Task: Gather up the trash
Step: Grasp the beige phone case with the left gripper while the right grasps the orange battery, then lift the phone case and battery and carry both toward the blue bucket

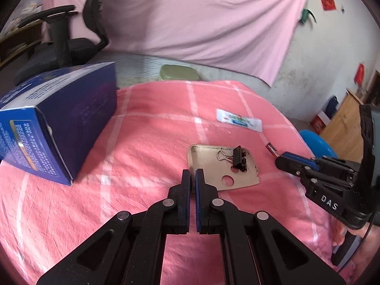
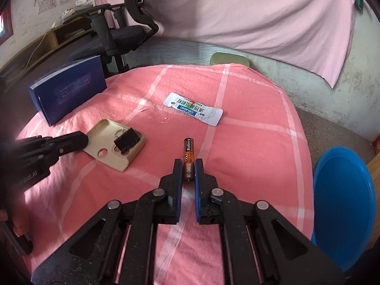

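Observation:
In the right wrist view my right gripper [image 2: 188, 163] is shut on the lower end of an orange and black AAA battery [image 2: 188, 149], just above the pink checked cloth [image 2: 249, 142]. The left wrist view shows that gripper [image 1: 279, 159] at the right with the battery [image 1: 270, 147] sticking out of it. My left gripper [image 1: 192, 173] is shut, its tips at the near left edge of a beige phone case [image 1: 213, 168]; whether it pinches that edge I cannot tell. A black binder clip [image 1: 239, 158] lies on the case. A white printed sachet [image 2: 193, 111] lies further back.
A dark blue carton [image 1: 59, 123] lies on the cloth at the left. A round blue plastic thing [image 2: 342, 204] stands off the right edge. A black office chair [image 2: 114, 35] is behind the carton. A green pad [image 1: 178, 72] lies at the far edge, below a pink sheet.

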